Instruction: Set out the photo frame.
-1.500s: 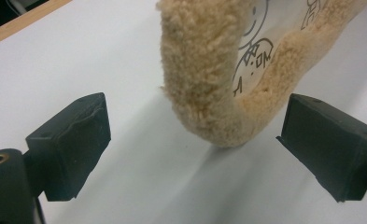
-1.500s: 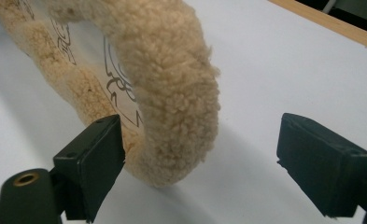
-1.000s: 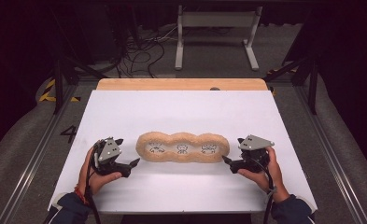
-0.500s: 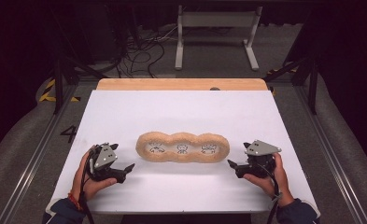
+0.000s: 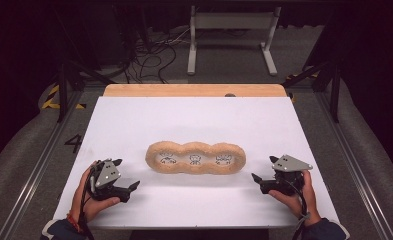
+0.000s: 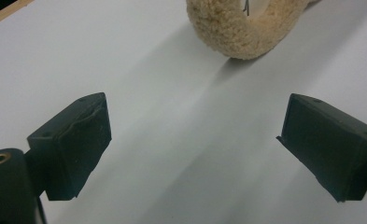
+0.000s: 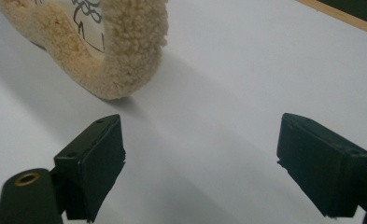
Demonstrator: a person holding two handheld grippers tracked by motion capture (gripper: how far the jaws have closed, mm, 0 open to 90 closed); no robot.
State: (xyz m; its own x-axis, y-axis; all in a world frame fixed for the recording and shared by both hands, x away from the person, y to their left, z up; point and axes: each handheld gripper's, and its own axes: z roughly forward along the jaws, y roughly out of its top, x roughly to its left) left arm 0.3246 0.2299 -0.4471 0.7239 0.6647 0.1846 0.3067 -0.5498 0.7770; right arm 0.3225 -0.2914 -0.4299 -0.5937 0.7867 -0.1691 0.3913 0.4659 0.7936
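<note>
The white rectangular table (image 5: 194,120) lies bare around the tan fleecy three-ring pad (image 5: 195,158) at centre, its drawings too small to read. Left gripper (image 5: 132,186) at eight o'clock and right gripper (image 5: 257,179) at four o'clock both gape, holding nothing.

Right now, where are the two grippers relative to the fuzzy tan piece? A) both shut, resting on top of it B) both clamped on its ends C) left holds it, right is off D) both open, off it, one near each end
D: the left gripper and right gripper sit apart from the fuzzy piece, one near each end, and both gripper views show the jaws wide apart over bare white table.
</note>
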